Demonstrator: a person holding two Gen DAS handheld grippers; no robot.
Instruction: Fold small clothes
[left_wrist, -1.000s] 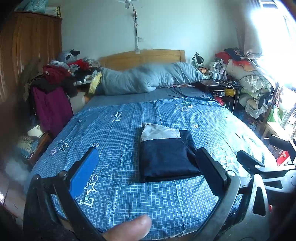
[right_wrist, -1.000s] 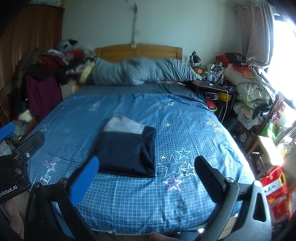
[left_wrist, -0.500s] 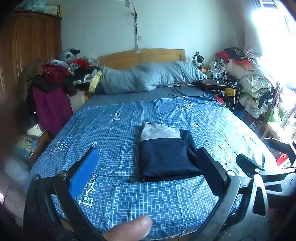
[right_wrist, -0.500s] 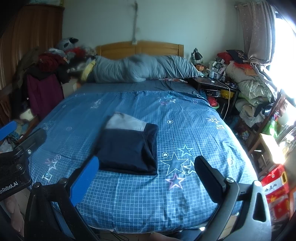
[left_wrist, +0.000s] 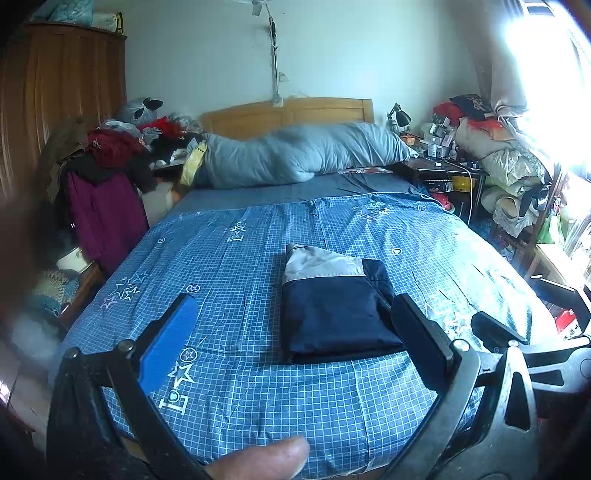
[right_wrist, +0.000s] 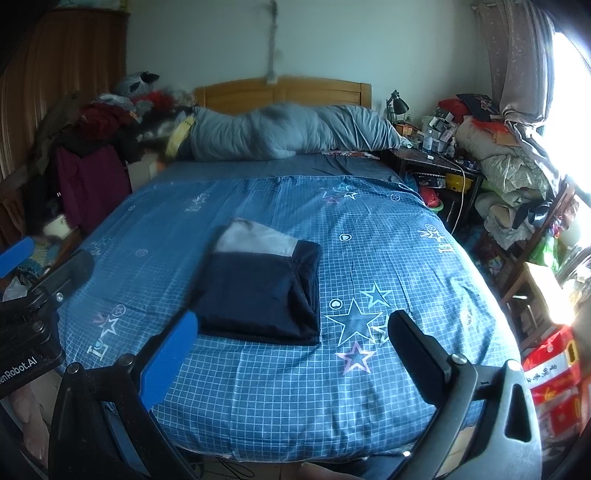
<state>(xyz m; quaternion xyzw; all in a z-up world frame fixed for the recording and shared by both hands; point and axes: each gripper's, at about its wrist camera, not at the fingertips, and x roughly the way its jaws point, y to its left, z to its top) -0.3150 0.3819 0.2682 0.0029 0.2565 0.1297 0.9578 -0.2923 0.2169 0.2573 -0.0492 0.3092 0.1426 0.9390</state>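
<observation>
A small navy-blue garment with a pale grey band along its far edge (left_wrist: 332, 306) lies folded into a neat rectangle near the foot of the bed, on the blue checked bedspread printed with stars (left_wrist: 236, 266). From where I stand it looks finished: edges squared, layers flat, nothing trailing.

The left gripper (left_wrist: 295, 347) hangs above the foot of the bed, jaws spread wide and holding nothing; the garment sits beyond them, showing through the gap towards the black finger. The right gripper (right_wrist: 291, 354) is likewise wide open and empty, drawn back from the cloth, with the garment ahead and towards its blue finger. Neither tool touches the fabric.

My guess is that the folding of this piece is done and the hands are pausing between items. The next move probably calls for setting this bundle aside or fetching another small garment. I cannot see an unfolded piece waiting on the bedspread, only the rolled grey duvet (left_wrist: 295, 155) at the wooden headboard (left_wrist: 288, 110).
</observation>
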